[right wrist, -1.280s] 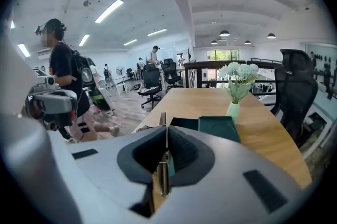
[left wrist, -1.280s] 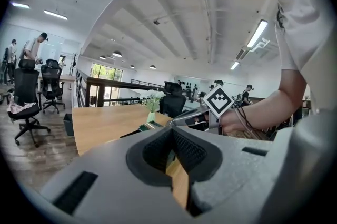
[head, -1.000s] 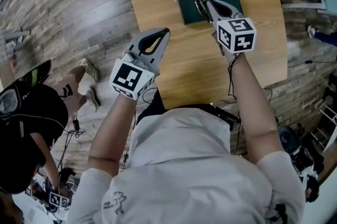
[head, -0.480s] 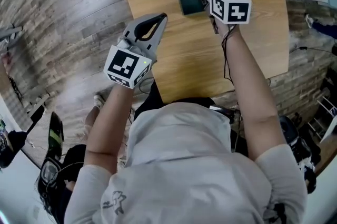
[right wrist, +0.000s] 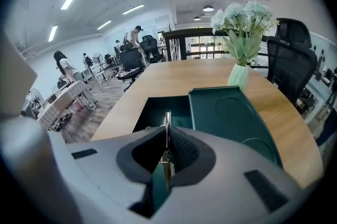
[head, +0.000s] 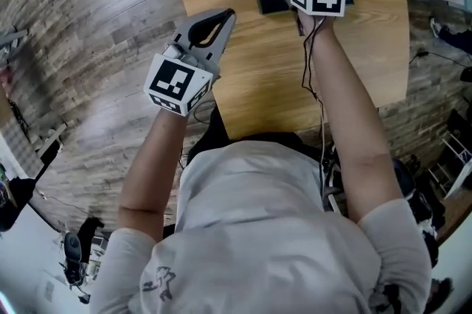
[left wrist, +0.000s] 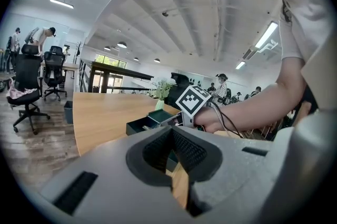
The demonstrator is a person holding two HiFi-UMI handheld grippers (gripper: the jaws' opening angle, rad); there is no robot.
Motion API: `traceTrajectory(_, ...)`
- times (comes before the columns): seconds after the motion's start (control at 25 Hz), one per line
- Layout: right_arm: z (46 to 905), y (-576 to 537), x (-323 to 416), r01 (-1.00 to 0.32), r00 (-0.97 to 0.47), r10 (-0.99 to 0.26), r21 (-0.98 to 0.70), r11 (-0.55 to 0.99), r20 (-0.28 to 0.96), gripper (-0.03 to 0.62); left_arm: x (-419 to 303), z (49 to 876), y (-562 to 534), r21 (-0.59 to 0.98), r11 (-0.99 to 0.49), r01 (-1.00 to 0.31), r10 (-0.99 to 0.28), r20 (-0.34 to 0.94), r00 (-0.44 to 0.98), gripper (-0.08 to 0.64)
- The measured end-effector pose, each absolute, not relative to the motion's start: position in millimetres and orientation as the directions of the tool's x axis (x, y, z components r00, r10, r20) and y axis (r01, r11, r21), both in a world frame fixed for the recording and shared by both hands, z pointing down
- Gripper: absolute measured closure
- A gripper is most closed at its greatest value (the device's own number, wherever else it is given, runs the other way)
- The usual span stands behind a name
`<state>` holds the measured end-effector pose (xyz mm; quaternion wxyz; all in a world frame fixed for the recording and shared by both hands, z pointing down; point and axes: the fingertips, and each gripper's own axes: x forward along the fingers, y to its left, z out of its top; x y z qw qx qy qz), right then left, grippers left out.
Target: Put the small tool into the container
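the left gripper (head: pixel 225 18) hovers by the tabletop (head: pixel 243 77) edge, jaws pressed together on nothing. farther out, the right gripper (right wrist: pixel 166 136) pinches the small tool (right wrist: pixel 167 122) over the container (right wrist: pixel 231 123); likely next: lower, release inside.

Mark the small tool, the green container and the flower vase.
small tool (right wrist: pixel 167 124), right gripper view, exposed metal tip.
green container (right wrist: pixel 155 110), right gripper view, inside of the open half.
flower vase (right wrist: pixel 238 77), right gripper view, pale green body.
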<state>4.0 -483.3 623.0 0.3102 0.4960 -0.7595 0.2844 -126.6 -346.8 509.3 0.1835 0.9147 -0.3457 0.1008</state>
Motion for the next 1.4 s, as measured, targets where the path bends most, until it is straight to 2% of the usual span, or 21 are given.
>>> traceTrajectory(0.4,617.3,-485.5,-1.7,-0.925,-0.339,-0.58,-0.149,0.349,0.74,0.525,-129.0,509.1,-344.2,0.258,-0.693,-0.673,-0.599,0.313,0.737,0.555)
traceTrajectory(0.96,581.0,-456.6,-3.3,-0.899,-0.387,-0.61,-0.135,0.417,0.692,0.525,-116.0,494.5,-330.0,0.231,-0.698,-0.678,-0.612,0.301,0.732,0.555)
traceTrajectory(1.4,528.3,-409.4,-5.7,-0.855,-0.47,-0.626,-0.144,0.499,0.622,0.558,-107.9,470.7,-310.0,0.196,-0.685,-0.702,-0.649,0.274,0.71,0.555)
